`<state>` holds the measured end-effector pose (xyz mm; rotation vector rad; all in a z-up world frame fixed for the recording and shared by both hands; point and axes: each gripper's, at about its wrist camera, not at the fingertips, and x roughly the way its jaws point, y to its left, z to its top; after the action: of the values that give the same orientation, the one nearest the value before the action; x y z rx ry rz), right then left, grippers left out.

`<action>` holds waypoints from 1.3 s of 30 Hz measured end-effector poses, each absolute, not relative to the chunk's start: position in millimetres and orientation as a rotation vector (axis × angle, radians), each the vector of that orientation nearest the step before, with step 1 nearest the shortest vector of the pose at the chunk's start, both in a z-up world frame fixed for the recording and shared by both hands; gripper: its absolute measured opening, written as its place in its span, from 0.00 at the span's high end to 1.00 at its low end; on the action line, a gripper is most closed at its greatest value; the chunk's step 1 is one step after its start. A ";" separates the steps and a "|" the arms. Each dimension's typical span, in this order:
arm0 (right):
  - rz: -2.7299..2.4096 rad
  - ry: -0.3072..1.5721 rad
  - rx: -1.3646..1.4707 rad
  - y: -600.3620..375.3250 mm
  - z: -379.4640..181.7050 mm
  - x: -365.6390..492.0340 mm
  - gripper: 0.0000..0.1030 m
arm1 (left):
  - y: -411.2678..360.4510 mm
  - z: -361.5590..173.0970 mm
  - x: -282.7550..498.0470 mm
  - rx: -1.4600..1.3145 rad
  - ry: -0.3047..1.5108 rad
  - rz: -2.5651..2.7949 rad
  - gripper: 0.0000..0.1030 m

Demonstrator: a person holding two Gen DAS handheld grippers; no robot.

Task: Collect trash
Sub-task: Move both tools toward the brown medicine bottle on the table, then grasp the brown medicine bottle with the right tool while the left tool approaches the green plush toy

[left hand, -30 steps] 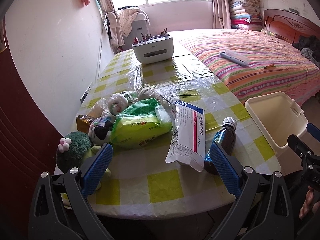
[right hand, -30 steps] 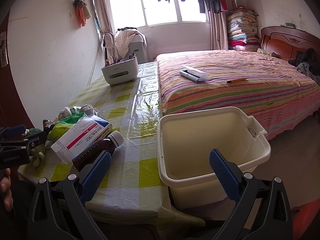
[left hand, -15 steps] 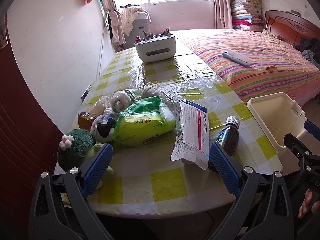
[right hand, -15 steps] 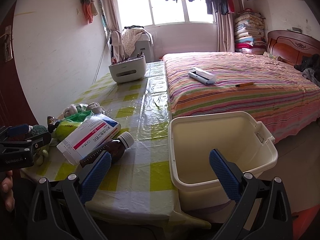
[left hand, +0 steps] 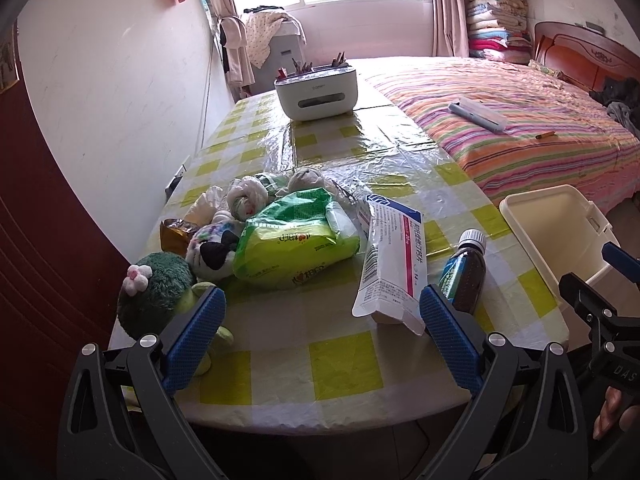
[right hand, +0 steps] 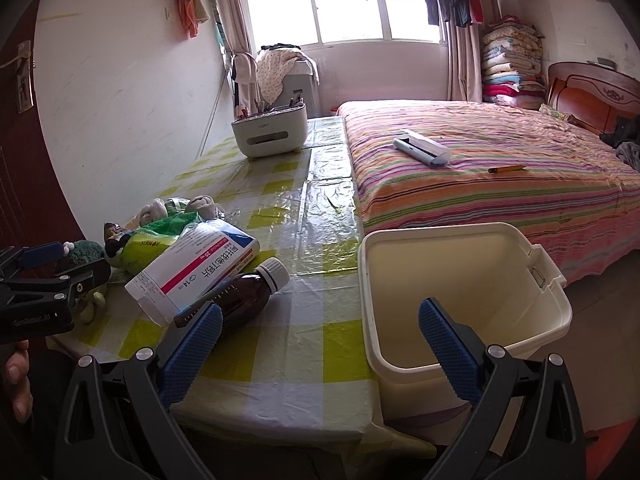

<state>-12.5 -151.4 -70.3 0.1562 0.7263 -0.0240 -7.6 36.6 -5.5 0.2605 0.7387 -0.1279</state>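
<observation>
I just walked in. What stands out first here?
A heap of clutter at the near end of the checked table: a green wipes packet, a white medicine box and a brown bottle. Beside the table's right edge an empty cream bin waits, with the striped bed behind.

both tongs (left hand: 320,320) (right hand: 320,330) slightly closer to the table (left hand: 340,364) now

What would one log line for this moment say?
left tool: open, empty | right tool: open, empty | bin: empty | box, bottle: on table
</observation>
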 end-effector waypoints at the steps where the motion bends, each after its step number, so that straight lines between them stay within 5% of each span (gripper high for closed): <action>1: -0.022 0.726 0.154 -150.5 -70.3 -12.5 0.07 | 37.2 -5.4 -8.0 0.260 0.737 -0.125 0.07; 39: -0.027 0.888 0.200 -104.7 -79.0 10.0 0.07 | 120.6 5.2 -8.3 0.161 0.734 -0.005 0.07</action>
<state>10.0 -104.7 -79.0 0.2004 0.8876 -0.0266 -8.3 120.6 5.2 0.1615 0.7341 -0.0053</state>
